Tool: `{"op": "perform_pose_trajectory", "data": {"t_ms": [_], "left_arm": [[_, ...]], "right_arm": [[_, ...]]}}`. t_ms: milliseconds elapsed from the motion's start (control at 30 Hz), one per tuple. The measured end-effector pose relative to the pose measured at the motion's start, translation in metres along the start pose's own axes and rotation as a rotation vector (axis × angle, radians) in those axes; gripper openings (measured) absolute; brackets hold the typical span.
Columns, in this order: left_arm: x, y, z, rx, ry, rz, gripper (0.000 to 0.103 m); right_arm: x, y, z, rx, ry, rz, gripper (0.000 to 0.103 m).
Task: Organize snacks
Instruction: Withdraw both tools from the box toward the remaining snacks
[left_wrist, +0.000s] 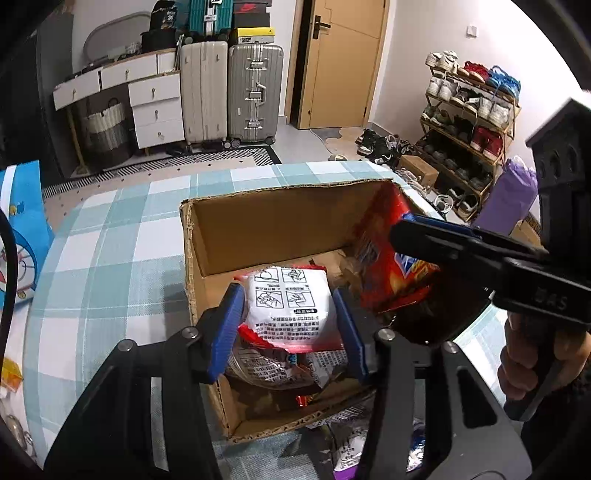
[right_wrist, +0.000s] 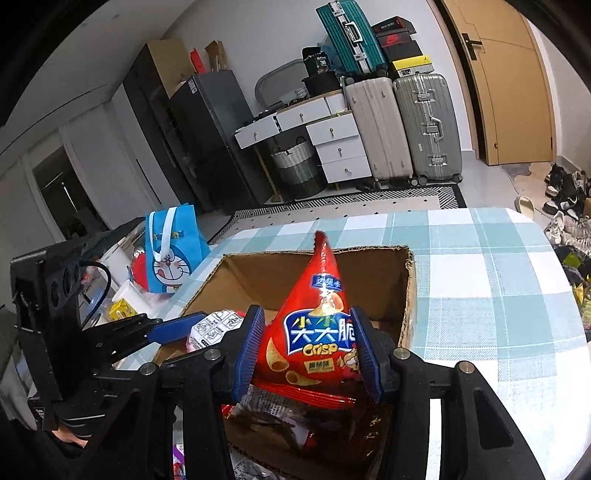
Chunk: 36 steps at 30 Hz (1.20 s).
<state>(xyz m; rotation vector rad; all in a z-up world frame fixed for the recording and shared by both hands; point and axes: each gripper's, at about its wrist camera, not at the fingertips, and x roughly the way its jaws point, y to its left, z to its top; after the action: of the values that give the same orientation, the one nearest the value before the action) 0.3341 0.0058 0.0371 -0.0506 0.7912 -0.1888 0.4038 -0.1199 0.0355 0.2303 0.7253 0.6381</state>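
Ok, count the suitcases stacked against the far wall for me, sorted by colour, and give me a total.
Beige suitcase: 1
Silver-grey suitcase: 1
Teal suitcase, lying on top of the stack: 1
Total: 3

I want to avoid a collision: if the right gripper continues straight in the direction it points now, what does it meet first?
The right gripper, shut on the red crisp bag, points down into the cardboard box. The bag's upper tip would probably meet the box's far inner wall first, though depth is unclear.
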Motion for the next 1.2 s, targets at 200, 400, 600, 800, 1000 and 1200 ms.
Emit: {"op": "perform_pose_trajectory", "data": {"t_ms": [200,400,600,800,1000,1200], "left_arm": [[-0.024,-0.003,-0.005,-0.013,-0.035,-0.045,0.085],[-0.05,0.0,-0.02,-0.047,-0.052,0.007,0.102],[-0.084,0.013,-0.044,-0.099,-0.08,0.042,0.102],[-0.107,0.024,-0.068,-0.125,-0.097,0.105,0.102],[-0.113,0.019,-0.1,-0.113,-0.069,0.133,0.102],[-0.1,0.018,-0.124,-0.127,-0.015,0.132,0.102]], "right_arm": [[-0.034,0.007,0.0,-0.004,-0.062,-0.011,0.087],[-0.075,0.014,-0.015,-0.03,-0.092,-0.069,0.102],[-0.098,0.015,-0.044,-0.017,-0.052,-0.145,0.103],[-0.106,0.018,-0.078,0.007,-0.001,-0.162,0.103],[-0.111,0.028,-0.106,0.017,0.036,-0.153,0.103],[-0.111,0.039,-0.114,-0.046,0.079,-0.173,0.103]]}}
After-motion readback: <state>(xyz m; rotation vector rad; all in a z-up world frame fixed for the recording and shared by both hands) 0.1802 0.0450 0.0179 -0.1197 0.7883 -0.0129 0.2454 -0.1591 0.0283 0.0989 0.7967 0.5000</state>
